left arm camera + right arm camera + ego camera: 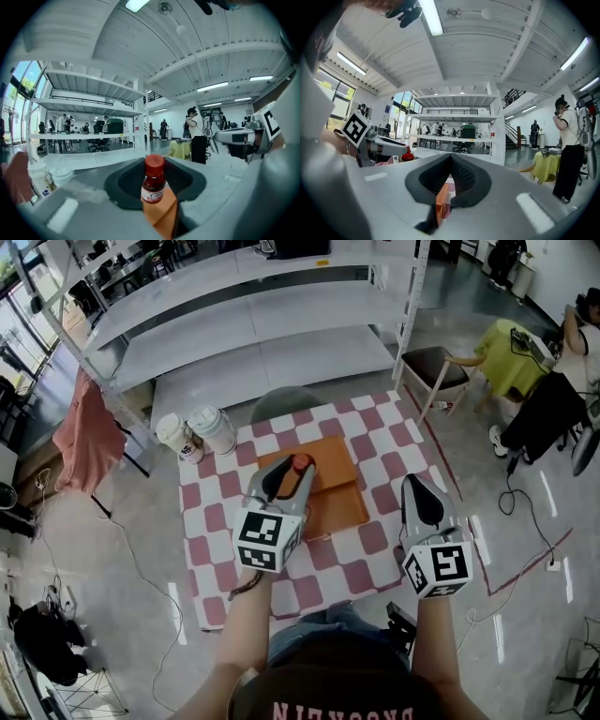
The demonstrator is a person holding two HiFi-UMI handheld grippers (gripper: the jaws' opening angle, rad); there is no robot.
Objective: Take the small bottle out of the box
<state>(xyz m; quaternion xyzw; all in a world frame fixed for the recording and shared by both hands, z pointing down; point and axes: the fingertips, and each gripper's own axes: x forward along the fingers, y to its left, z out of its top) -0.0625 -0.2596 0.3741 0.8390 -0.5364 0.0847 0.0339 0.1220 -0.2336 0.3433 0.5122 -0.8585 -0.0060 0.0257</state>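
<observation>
The small bottle point(300, 463) has a red cap, dark contents and a white label. My left gripper point(292, 472) is shut on the small bottle, which stands upright between the dark pads point(123, 180) in the left gripper view point(153, 182). Under it the orange box point(328, 502) lies on the checkered mat point(211, 521), and a corner of the orange box point(163, 213) shows below the bottle. My right gripper point(413, 487) hovers over the mat's right side, shut with nothing in it. In the right gripper view point(450, 158) its jaws meet, with the box point(442, 202) seen through the gap.
Two white lidded cups point(197, 432) stand at the mat's far left corner. Behind them is a white shelving unit point(253, 324). A wooden chair point(439, 371) is at the far right, a pink cloth point(84, 437) hangs at the left, and cables lie on the floor.
</observation>
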